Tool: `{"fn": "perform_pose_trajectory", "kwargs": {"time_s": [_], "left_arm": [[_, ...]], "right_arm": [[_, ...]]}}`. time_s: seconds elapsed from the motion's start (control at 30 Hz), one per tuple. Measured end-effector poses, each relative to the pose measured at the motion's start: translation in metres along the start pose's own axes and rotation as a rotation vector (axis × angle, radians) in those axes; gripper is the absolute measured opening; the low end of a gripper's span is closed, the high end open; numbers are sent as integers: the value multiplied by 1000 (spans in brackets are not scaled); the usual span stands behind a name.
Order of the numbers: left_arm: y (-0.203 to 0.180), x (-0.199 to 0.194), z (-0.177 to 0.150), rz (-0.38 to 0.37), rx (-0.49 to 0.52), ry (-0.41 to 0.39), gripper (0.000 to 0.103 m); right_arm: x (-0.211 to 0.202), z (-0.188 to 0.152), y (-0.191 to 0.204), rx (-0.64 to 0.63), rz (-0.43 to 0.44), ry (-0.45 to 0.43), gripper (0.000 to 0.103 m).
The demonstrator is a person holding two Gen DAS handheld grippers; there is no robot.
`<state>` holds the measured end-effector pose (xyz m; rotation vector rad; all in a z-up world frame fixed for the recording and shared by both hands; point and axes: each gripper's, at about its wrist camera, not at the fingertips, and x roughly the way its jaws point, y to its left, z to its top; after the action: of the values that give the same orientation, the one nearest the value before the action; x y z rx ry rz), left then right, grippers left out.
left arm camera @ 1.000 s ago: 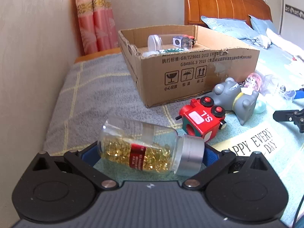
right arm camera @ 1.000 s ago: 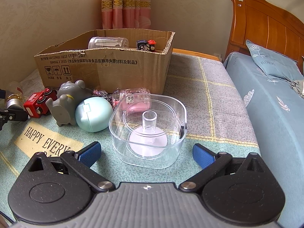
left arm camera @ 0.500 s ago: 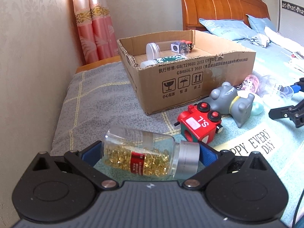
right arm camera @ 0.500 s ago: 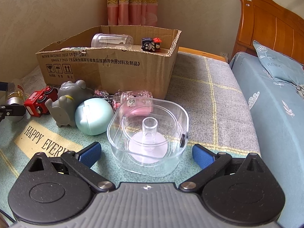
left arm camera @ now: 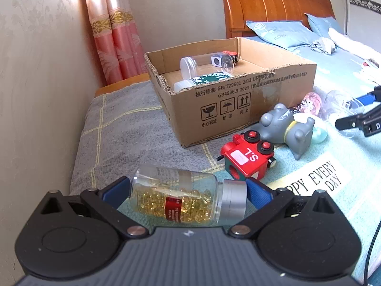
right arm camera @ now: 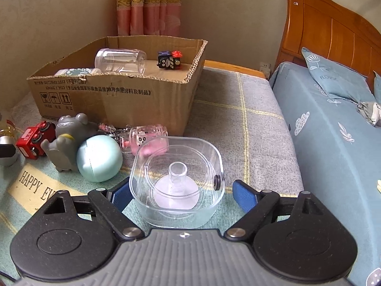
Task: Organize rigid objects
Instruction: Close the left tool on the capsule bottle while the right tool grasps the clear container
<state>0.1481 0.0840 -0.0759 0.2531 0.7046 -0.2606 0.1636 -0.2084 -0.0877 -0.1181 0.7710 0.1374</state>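
Observation:
A clear bottle of yellow capsules [left arm camera: 176, 200] with a silver cap lies sideways between the blue pads of my left gripper [left arm camera: 187, 190], which is shut on it end to end. My right gripper [right arm camera: 182, 195] straddles a clear square plastic container [right arm camera: 214, 157] with a centre post. Its jaws are closing; the left pad is at the container's wall, and a small gap shows at the right pad. The open cardboard box [right arm camera: 114, 95] stands behind, holding a clear jar [right arm camera: 120, 60], a small black toy [right arm camera: 170, 59] and a white-and-green container.
On the bedspread in front of the box lie a red toy train [left arm camera: 247, 157], a grey rubber animal [left arm camera: 285, 124], a teal egg [right arm camera: 98, 158] and a pink bottle [right arm camera: 148, 140]. A wall runs along the left. A blue bed and wooden headboard [right arm camera: 333, 35] are on the right.
The right gripper's pads have drawn in closer to the clear container. The left gripper still holds the capsule bottle in much the same place.

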Motion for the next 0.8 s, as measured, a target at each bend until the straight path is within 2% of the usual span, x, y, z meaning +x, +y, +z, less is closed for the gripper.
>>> {"fn": "perform_pose_trajectory", "kwargs": {"time_s": [0.1,0.3,0.63,0.8], "left_arm": [[0,2,1,0,-1,14,100],[-1,2,3,-3,11,39,98],[3,-6,8,-16,-39,89,97],[3,-25,13,-9,-51,65,97]], "right_arm": [[2,6,4,-17,9,-9,91],[8,12,12,-60,-8,8,81],[-5,13,5,-91,31,34,80],[-22,21,1,-109,69,13,80]]}}
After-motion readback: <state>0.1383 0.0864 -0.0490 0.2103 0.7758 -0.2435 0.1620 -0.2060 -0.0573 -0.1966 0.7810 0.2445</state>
